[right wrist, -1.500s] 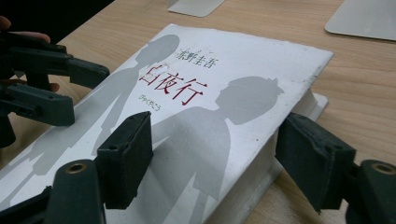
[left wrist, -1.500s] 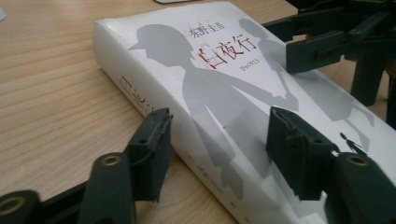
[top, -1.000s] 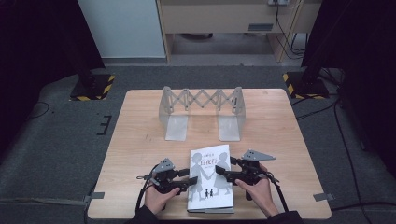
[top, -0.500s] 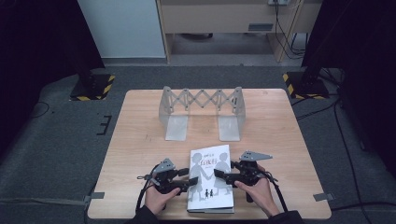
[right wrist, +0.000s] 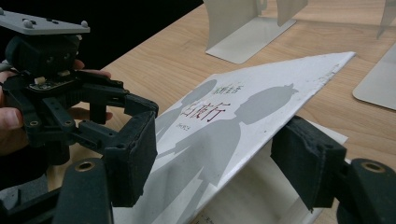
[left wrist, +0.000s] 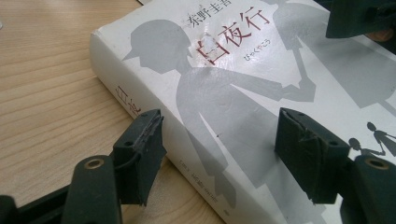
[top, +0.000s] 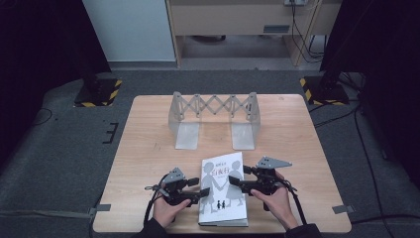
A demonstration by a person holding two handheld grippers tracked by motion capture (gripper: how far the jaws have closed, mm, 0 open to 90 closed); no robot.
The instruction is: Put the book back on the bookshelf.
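While the white book (top: 224, 191) lies lengthwise away from the person, the left gripper (top: 190, 190) straddles its spine edge and the right gripper (top: 241, 182) its lifted cover edge, both jaw pairs wide apart, gripping nothing.

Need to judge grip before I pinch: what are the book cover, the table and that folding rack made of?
Book cover: thin card or paper, smooth white; it flexes where lifted and shows scuffs. Table: light wood or wood-look laminate, grain lines visible, matte. Rack: probably pale grey metal sheet, thin flat plates and crossed bars with dull sheen; plastic is possible.
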